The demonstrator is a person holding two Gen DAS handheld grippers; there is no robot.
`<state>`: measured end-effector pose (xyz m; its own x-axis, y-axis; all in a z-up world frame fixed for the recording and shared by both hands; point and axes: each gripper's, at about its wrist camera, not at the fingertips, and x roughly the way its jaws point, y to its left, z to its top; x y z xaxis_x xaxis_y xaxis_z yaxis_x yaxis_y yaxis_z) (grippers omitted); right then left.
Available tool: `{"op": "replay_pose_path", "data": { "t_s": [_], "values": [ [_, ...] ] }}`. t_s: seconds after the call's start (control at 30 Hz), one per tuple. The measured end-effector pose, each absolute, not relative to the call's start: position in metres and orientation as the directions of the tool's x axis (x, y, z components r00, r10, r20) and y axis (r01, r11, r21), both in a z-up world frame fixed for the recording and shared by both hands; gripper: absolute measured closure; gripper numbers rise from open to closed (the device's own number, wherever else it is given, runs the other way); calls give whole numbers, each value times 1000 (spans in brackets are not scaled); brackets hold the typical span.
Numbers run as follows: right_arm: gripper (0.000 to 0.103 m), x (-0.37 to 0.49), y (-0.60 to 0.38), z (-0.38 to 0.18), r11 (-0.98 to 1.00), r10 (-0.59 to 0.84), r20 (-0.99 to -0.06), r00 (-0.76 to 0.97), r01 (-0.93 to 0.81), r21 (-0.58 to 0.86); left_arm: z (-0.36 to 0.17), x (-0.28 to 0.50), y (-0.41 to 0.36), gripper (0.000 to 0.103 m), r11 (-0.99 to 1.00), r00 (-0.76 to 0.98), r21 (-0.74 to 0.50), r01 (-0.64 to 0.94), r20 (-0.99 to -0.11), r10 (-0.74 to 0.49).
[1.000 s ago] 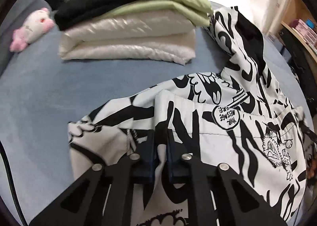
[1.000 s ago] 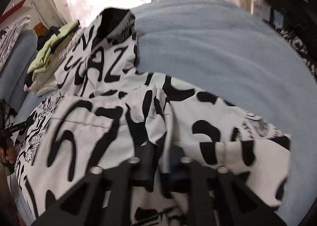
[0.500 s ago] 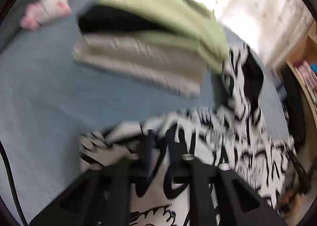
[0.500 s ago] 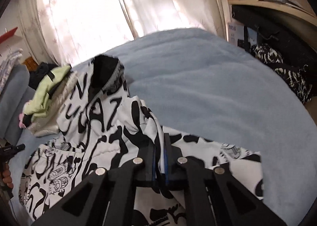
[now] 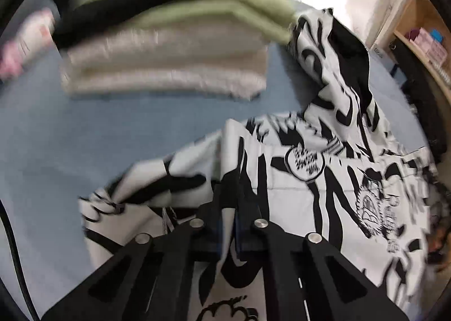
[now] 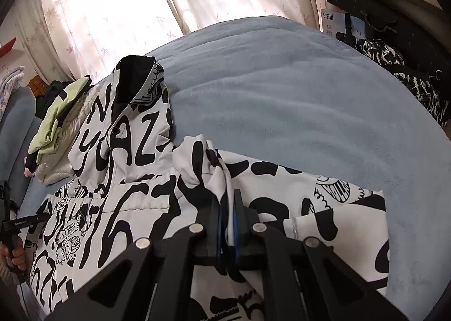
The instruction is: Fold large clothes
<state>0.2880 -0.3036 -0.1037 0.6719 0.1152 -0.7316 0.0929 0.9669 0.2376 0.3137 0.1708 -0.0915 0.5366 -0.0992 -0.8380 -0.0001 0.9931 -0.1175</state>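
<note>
Both pinched folds of the black-and-white printed jacket (image 6: 135, 202) have come up off the bed since a second ago, and the right view, which then looked down onto the cloth, now takes in the curtains (image 6: 118, 5) and the far end of the blue blanket (image 6: 296, 101). The left gripper (image 5: 235, 194) is clamped narrow on a ridge of the jacket (image 5: 310, 180) near its edge, the fabric rising between the black fingers and hanging slack to either side. The right gripper (image 6: 228, 205) is likewise closed tight on a raised pleat near the other side, a thin strip of white cloth showing between its blue-edged pads. The jacket lies spread across the near part of the bed, its black collar (image 6: 135, 76) pointing toward the window. Just beside the collar sits a stack of folded clothes (image 5: 169, 39), green on top, black and cream beneath; it is blurred in the left view. A pink and white plush toy (image 5: 19, 48) lies next to the stack.
</note>
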Motion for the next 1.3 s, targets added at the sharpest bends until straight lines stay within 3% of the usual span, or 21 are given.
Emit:
{"op": "replay_pose_path", "data": {
  "t_s": [0.27, 0.37, 0.5, 0.7, 0.8, 0.93, 1.07, 1.17, 1.3],
  "values": [
    [98, 287, -299, -70, 968, 48, -618, 785, 116, 223, -37, 299, 138, 101, 994, 759, 33, -109, -643, 104],
    [98, 308, -302, -89, 963, 11, -656, 755, 169, 210, -62, 318, 129, 101, 988, 734, 94, -122, -661, 154],
    [97, 334, -300, -150, 966, -38, -774, 632, 220, 132, -124, 340, 136, 100, 983, 632, 100, -156, -755, 177],
    [93, 336, -306, -150, 961, -16, -777, 629, 225, 163, -127, 338, 147, 95, 985, 633, 35, -169, -762, 136],
    [80, 330, -310, -139, 951, -35, -789, 613, 262, 161, -117, 330, 157, 82, 981, 618, -3, -193, -777, 119],
    [67, 307, -298, -111, 930, -37, -735, 677, 292, 223, -90, 306, 165, 80, 981, 662, -38, -191, -743, 100],
    [63, 308, -250, -89, 947, 84, -683, 726, 156, 281, -67, 293, 140, 81, 992, 713, -42, -117, -699, 55],
    [63, 320, -196, -87, 950, 216, -697, 683, 17, 311, -66, 296, 110, 88, 996, 692, -52, -71, -721, 12],
    [63, 337, -130, -114, 917, 384, -735, 559, -136, 375, -93, 307, 69, 88, 999, 633, -37, -25, -774, -12]
  ]
}}
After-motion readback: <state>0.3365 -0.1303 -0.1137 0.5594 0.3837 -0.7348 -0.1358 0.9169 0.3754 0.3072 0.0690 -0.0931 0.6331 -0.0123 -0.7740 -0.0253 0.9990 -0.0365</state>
